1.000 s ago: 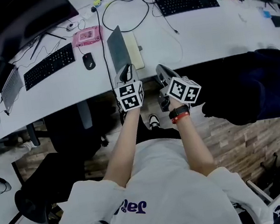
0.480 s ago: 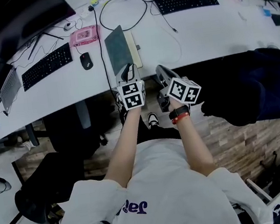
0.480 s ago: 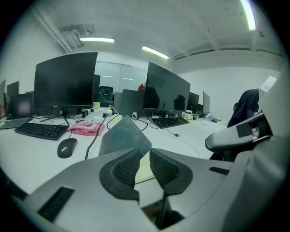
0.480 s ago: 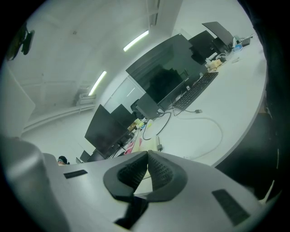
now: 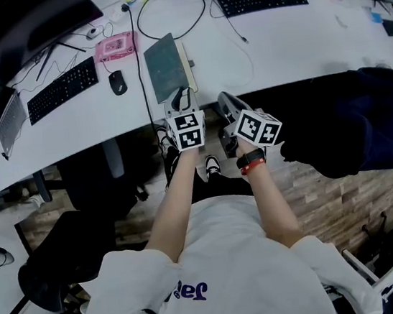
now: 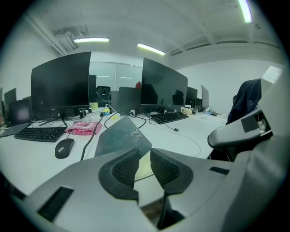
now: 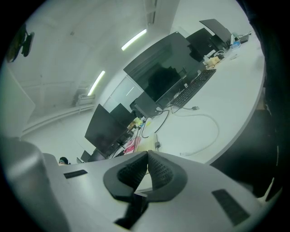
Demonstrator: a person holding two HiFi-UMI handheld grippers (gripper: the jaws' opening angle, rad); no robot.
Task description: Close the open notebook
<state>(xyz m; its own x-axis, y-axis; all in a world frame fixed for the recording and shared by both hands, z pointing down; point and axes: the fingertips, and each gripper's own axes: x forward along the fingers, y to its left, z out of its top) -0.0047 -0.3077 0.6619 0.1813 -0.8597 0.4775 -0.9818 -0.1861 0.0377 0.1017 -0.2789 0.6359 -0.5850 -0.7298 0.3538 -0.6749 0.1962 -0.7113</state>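
Desk (image 5: 274, 40) ahead: left tool (image 6: 145, 156) just opening, empty; right tool (image 7: 147, 158) closed.

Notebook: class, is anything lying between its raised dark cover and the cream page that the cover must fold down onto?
Nothing visible does. The dark cover leans over the bare cream page. The left tool, whose jaws have just been opening and grip nothing, sits at their near edge.

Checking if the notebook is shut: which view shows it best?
Left gripper view: the notebook is close, dark cover tilted above a cream page. Head view shows it small from above; right gripper view, only a page sliver.
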